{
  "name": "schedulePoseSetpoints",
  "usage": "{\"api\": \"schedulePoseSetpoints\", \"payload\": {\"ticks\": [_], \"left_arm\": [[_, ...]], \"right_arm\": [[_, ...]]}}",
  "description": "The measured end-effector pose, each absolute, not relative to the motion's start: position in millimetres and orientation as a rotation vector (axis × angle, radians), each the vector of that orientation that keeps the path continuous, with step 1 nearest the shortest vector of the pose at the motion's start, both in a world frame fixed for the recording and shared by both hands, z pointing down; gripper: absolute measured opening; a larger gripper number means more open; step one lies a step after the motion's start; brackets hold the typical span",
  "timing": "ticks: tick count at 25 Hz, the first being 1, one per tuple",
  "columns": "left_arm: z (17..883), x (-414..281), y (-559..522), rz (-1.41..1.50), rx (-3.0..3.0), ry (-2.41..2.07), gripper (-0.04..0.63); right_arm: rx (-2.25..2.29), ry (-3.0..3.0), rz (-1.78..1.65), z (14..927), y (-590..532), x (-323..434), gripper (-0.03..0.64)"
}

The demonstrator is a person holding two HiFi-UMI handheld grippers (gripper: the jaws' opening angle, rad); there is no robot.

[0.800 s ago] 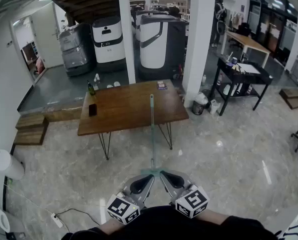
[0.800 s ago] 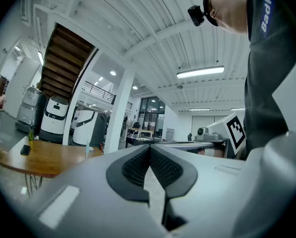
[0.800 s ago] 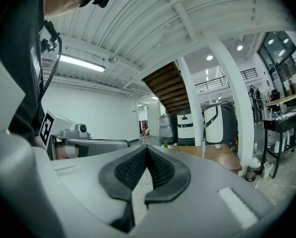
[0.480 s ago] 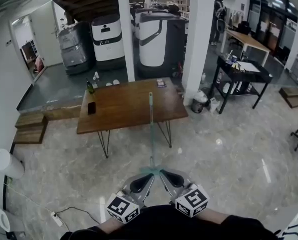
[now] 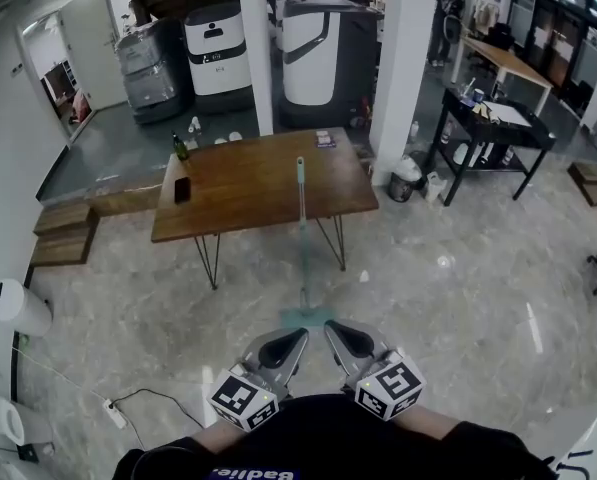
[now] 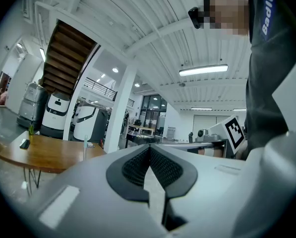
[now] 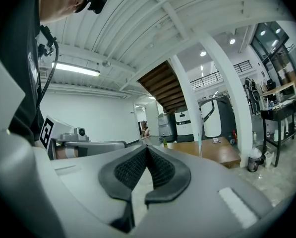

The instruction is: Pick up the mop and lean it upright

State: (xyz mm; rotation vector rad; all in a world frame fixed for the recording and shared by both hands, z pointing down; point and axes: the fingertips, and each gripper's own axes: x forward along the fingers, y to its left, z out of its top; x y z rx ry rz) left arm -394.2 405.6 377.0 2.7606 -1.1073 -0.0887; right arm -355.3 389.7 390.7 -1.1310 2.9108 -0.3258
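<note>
The mop (image 5: 301,238) has a thin pale-green handle and a teal head (image 5: 303,315) that rests on the marble floor. It stands nearly upright, its handle top leaning on the front edge of the wooden table (image 5: 258,203). My left gripper (image 5: 298,335) and right gripper (image 5: 331,327) hover side by side just short of the mop head, both shut and empty. In the left gripper view the shut left gripper (image 6: 149,148) frames the mop handle (image 6: 85,148) far off. The right gripper (image 7: 147,149) is likewise shut, with the mop handle (image 7: 199,145) beyond it.
On the table are a green bottle (image 5: 181,175), a dark flat object (image 5: 181,189) and a small book (image 5: 325,140). Two white pillars (image 5: 254,48) (image 5: 403,68) rise behind it. A black cart (image 5: 488,143) is at right; a cable and power strip (image 5: 113,413) lie at left.
Both grippers have drawn slightly back from the mop head, leaving a small gap. The mop stays leaning on the table. The head view has shifted a little.
</note>
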Motion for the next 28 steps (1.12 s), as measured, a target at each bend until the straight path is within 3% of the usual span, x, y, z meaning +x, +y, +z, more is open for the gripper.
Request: {"api": "schedulePoseSetpoints", "payload": {"ticks": [15,28], "left_arm": [[377,-324,385,-0.027,2.729,-1.214,0.017],[396,-312,341,-0.009,2.689,-1.235,0.017]], "right_arm": [[-1.061,2.877,-0.369,391,369,-277,0.005],[-1.112,2.902,-0.388,410,336,-254,0.005]]}}
